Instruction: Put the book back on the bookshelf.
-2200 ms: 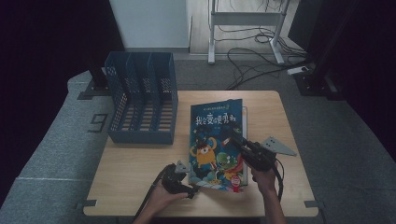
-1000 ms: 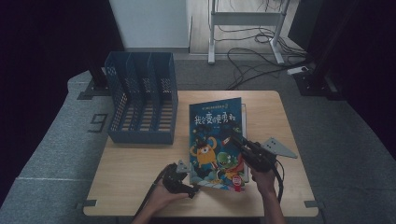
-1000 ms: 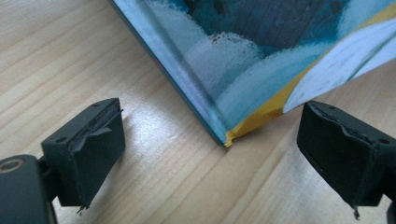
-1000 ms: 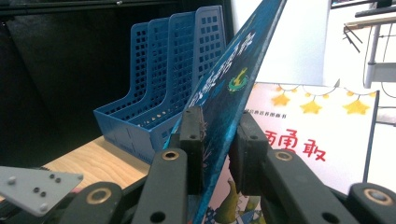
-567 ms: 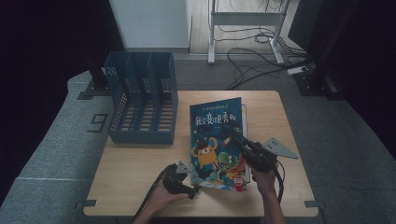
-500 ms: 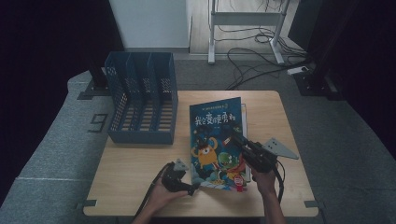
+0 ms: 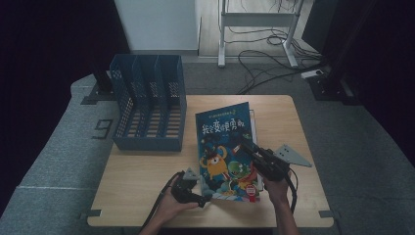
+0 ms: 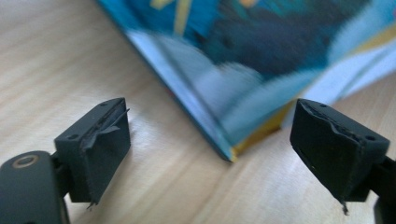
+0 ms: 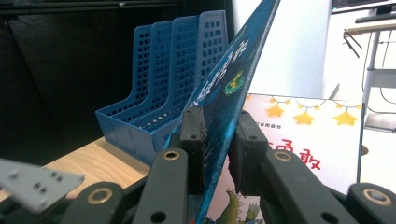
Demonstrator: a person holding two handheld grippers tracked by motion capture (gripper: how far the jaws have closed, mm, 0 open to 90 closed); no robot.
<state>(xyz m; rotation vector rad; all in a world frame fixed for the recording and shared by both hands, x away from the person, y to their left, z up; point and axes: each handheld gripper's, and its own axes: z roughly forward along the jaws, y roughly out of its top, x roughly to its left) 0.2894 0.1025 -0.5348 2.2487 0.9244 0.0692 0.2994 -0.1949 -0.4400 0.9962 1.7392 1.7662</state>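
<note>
A blue picture book (image 7: 222, 142) with cartoon monsters on its cover lies mid-table, its right edge raised. My right gripper (image 7: 247, 145) is shut on that edge; in the right gripper view the tilted cover (image 9: 229, 79) sits pinched between the pads of the gripper (image 9: 217, 135). Under it lies a second book (image 9: 303, 140) with stars on a pale cover, flat on the table. My left gripper (image 7: 203, 200) rests at the blue book's near-left corner. In the left gripper view that gripper (image 8: 210, 135) is open, with the book's corner (image 8: 224, 93) between the jaws and touching neither.
A blue perforated file rack (image 7: 149, 103) with several slots stands at the table's back left, also seen behind the book (image 9: 173, 70). The wooden table (image 7: 137, 176) ends close behind both hands. Cables and a desk frame lie on the floor beyond.
</note>
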